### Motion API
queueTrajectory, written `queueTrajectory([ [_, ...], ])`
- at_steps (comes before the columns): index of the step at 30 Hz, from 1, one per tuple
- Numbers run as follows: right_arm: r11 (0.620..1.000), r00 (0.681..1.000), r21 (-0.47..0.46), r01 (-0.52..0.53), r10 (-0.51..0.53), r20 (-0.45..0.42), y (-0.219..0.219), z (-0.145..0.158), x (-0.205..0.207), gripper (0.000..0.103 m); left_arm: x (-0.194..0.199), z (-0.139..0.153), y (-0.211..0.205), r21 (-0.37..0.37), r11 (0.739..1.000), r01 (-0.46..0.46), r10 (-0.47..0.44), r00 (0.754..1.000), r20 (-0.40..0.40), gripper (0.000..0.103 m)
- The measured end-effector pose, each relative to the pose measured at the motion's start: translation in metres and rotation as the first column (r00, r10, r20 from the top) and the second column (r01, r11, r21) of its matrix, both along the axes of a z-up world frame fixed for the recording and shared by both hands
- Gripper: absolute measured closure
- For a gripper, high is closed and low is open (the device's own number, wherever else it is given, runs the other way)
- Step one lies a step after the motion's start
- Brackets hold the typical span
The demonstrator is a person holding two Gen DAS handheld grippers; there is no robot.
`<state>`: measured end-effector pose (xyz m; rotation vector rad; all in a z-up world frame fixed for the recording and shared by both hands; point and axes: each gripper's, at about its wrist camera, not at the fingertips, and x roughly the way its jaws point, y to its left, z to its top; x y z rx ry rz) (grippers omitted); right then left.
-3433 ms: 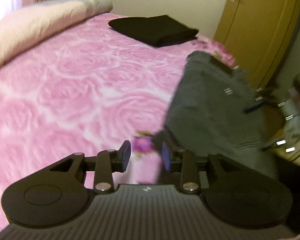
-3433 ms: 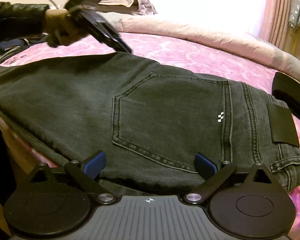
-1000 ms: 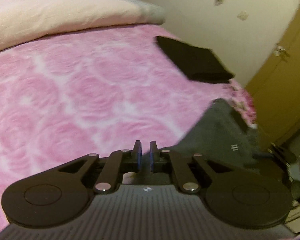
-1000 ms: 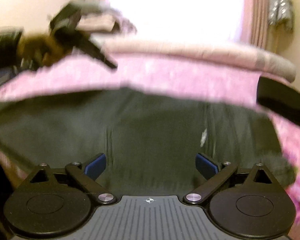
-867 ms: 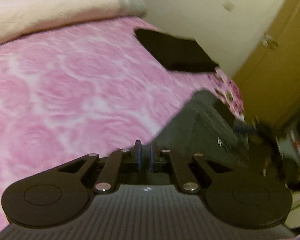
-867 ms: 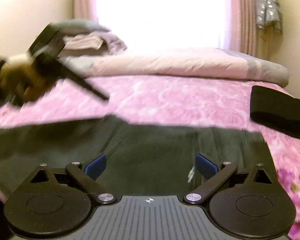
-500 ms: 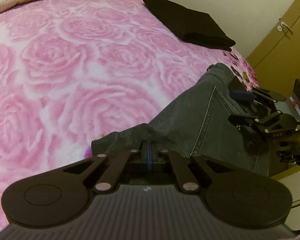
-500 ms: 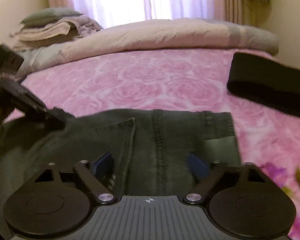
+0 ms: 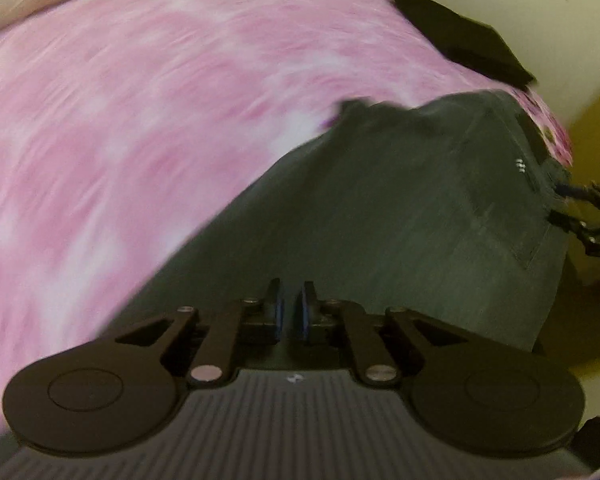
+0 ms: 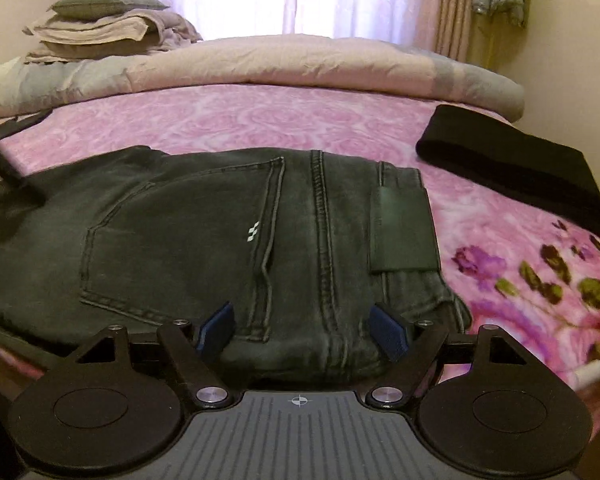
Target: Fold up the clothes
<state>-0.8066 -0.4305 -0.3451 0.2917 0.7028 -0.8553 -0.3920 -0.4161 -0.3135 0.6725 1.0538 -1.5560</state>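
Jeans [image 9: 400, 216] sprawl across the pink bedspread [image 9: 120, 120] in the blurred left wrist view. The left gripper [image 9: 291, 312] hangs low over the denim, its pads nearly together; whether cloth sits between them I cannot tell. Any lift should be level and unhurried.

In the right wrist view the right gripper [image 10: 302, 330] is spread wide, nearly level, at the jeans' [image 10: 228, 248] near waistband edge, grasping nothing.
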Motion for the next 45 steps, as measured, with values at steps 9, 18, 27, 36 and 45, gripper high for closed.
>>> queueTrajectory([
  [9,0.995,0.999,-0.102,0.022,-0.017,0.051,0.036,0.022,0.031,0.010,0.087,0.015,0.155,-0.010,0.937,-0.350,0.350,0.935,0.056,0.095],
  [18,0.962,0.957,-0.065,-0.265,0.270,0.105,0.078,0.016,0.110,0.010,0.149,0.014,0.279,-0.012,0.820,-0.572,0.570,0.815,0.103,0.095],
  [27,0.953,0.950,0.053,-0.298,0.301,-0.082,0.097,0.001,0.135,0.010,0.181,0.029,0.365,-0.082,0.790,-0.607,0.613,0.778,0.138,0.095],
  [36,0.787,0.791,-0.100,-0.609,0.612,-0.008,0.172,0.034,0.238,0.010,0.185,0.035,0.429,-0.171,0.746,-0.643,0.666,0.722,0.189,0.081],
  [45,0.402,0.426,-0.223,-0.888,0.902,-0.073,0.280,0.019,0.383,0.010,0.145,0.029,0.440,-0.280,0.870,-0.406,0.490,0.647,0.584,0.070],
])
